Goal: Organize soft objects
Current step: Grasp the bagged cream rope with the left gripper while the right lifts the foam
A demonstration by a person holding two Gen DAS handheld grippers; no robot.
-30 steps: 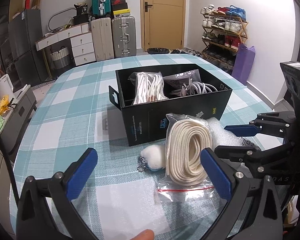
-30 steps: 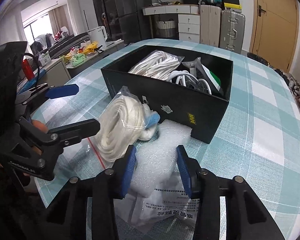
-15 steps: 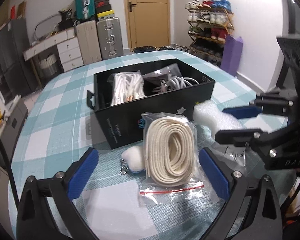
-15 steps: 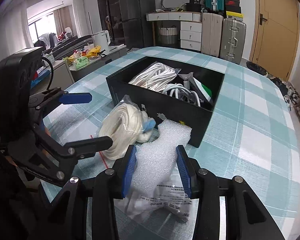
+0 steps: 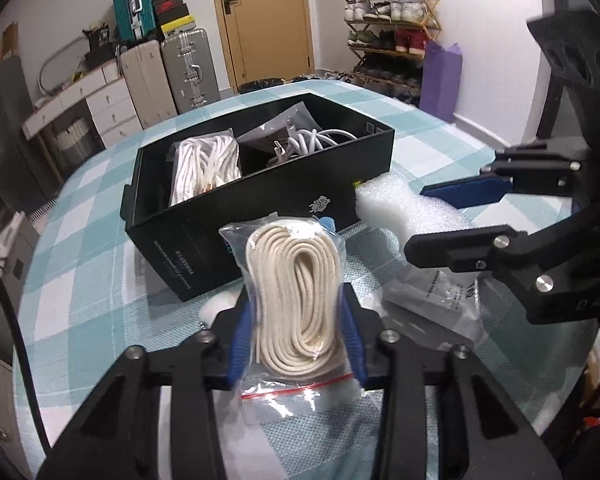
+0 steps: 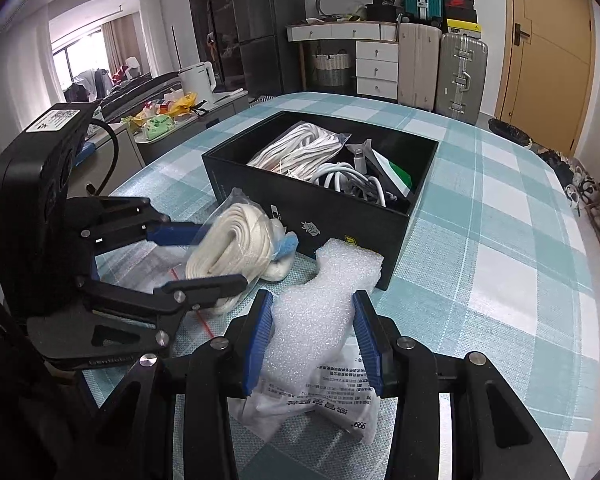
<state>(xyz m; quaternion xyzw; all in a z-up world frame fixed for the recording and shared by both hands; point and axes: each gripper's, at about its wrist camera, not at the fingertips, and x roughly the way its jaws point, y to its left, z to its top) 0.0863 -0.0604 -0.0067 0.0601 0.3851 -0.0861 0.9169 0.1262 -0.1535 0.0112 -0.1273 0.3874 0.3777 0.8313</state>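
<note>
My left gripper (image 5: 296, 332) is shut on a clear bag of cream rope (image 5: 300, 292), held just above the table in front of the black box (image 5: 260, 216). It also shows in the right wrist view (image 6: 224, 248). My right gripper (image 6: 312, 336) is shut on a white foam sheet (image 6: 324, 300) with a white printed packet (image 6: 320, 396) under it, near the box's front corner. The box (image 6: 340, 216) holds a bagged white rope (image 6: 300, 152) and white cables (image 6: 352, 180).
A small white and blue plush thing (image 6: 284, 248) lies against the box front, behind the rope bag. The round table has a teal checked cloth (image 6: 500, 240). Suitcases and drawers stand at the far wall, a shoe rack (image 5: 392, 32) to the right.
My left gripper has closed on the rope bag and lifted it a little. My right gripper holds the foam sheet raised and nearer the box corner.
</note>
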